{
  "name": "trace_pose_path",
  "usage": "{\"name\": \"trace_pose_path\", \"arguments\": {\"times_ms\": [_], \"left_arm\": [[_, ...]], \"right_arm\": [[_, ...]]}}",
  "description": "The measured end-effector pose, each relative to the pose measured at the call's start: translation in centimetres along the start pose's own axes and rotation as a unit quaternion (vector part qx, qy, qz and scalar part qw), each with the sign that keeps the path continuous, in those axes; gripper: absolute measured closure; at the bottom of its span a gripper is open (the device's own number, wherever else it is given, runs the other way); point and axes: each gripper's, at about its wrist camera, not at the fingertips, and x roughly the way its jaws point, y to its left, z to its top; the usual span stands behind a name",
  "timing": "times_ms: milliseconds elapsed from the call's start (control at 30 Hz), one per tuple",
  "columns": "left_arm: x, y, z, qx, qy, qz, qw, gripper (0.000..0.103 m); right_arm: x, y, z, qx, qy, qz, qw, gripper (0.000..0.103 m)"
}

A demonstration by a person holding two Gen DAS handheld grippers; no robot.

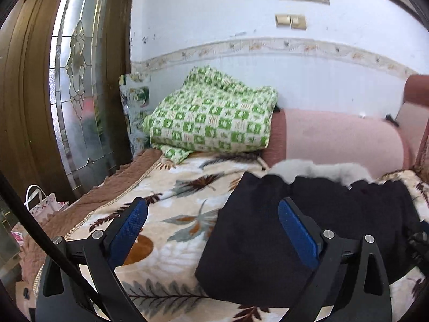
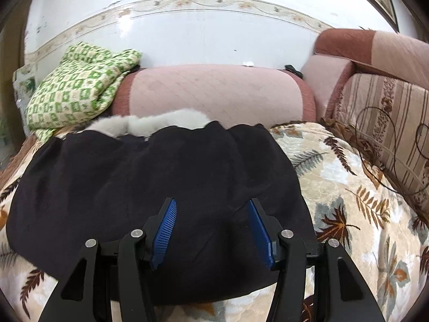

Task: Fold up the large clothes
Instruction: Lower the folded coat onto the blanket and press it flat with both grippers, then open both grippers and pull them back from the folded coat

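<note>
On the leaf-print blanket (image 2: pixel 348 187) we see the folded black coat (image 2: pixel 150 177), beneath our narrowly parted right gripper (image 2: pixel 211 209) and right of our wide-open left gripper (image 1: pixel 214 214).

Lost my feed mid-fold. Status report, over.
Left hand-held gripper open, right hand-held gripper open, both empty. Black coat folded on the bed blanket. Nothing in the way.

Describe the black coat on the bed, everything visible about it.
The black coat is dark, matte, soft-looking fabric with a pale grey fur trim along its far edge. It lies flat, apparently folded into a broad block, on the leaf-patterned blanket, its fur edge next to the pink bolster. The left gripper and right gripper are both open over it; contact is unclear.
</note>
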Motion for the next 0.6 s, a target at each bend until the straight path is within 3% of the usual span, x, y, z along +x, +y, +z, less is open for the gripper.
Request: {"name": "trace_pose_path", "arguments": {"times_ms": [100, 267, 400, 600], "left_arm": [[-1.4, -0.1, 0.4, -0.005, -0.016, -0.005, 0.9999, 0.005], [-3.3, -0.4, 0.8, -0.004, -0.024, -0.051, 0.9984, 0.005], [-6.1, -1.2, 0.5, 0.020, -0.043, -0.051, 0.9976, 0.005], [-9.8, -1.6, -1.7, 0.045, -0.004, -0.064, 0.9970, 0.005]], "right_arm": [[-0.4, 0.5, -0.3, -0.016, -0.001, -0.001, 1.000, 0.041], [-1.1, 0.3, -0.8, -0.017, 0.002, -0.006, 1.000, 0.040], [-3.3, -0.1, -0.9, 0.006, -0.003, 0.001, 1.000, 0.040], [-7.4, -0.4, -1.8, 0.028, -0.030, -0.001, 0.999, 0.031]]}}
